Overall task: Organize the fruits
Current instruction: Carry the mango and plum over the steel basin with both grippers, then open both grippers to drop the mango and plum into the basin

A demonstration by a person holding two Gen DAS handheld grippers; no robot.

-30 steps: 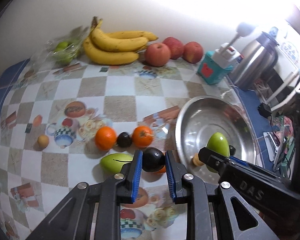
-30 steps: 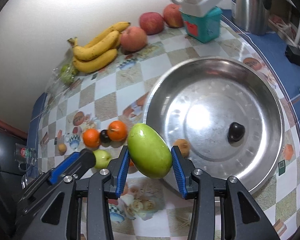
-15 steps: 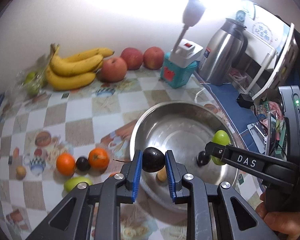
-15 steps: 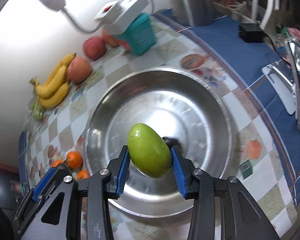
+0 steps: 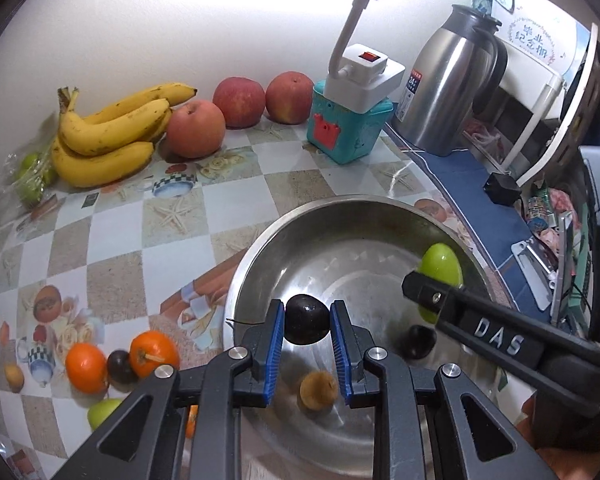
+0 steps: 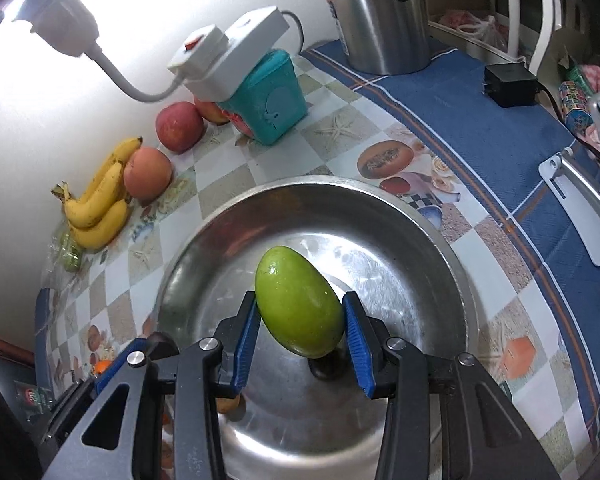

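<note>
My left gripper point(image 5: 306, 354) is shut on a dark plum point(image 5: 306, 325) and holds it over the steel bowl point(image 5: 260, 248). My right gripper point(image 6: 300, 350) is shut on a green mango point(image 6: 298, 306) over the same bowl point(image 6: 440, 240); the mango also shows in the left wrist view point(image 5: 440, 266). In the bowl lie another dark plum point(image 5: 419, 342) and a small brown fruit point(image 5: 318, 391). On the table left of the bowl are two oranges point(image 5: 85, 367), a plum point(image 5: 121, 366) and a green mango point(image 5: 102, 412).
Bananas point(image 5: 108, 132) and three apples point(image 5: 196, 129) lie along the back wall, with bagged green fruit point(image 5: 30, 172) at far left. A teal box with a white lamp base point(image 5: 350, 124) and a steel kettle point(image 5: 448, 92) stand behind the bowl. Clutter fills the blue cloth at right.
Both grippers have moved right from the table's fruit cluster to over the bowl, each still holding its fruit. The right gripper has gone further toward the bowl's middle.
</note>
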